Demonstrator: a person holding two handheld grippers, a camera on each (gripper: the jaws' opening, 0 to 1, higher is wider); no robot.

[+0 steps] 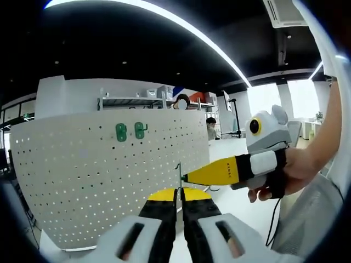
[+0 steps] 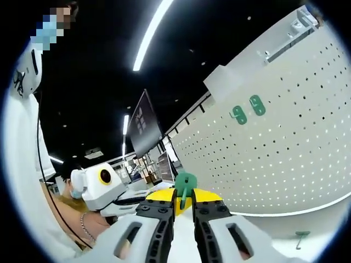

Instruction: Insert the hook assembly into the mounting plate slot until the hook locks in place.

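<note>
While two green hooks (image 1: pixel 130 131) hang on the pegboard (image 1: pixel 82 186), both tools, left (image 1: pixel 179 204) and right (image 2: pixel 183 205), pinch one hook (image 2: pixel 185 183) together.

Dark ceiling (image 1: pixel 137 49) with long light strips (image 1: pixel 181 24), bright windows (image 1: pixel 296 98), metal shelving (image 1: pixel 131 102)

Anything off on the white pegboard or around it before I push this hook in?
One green hook lies loose below the white pegboard in the right gripper view, while two green hooks hang mounted on the board.
</note>
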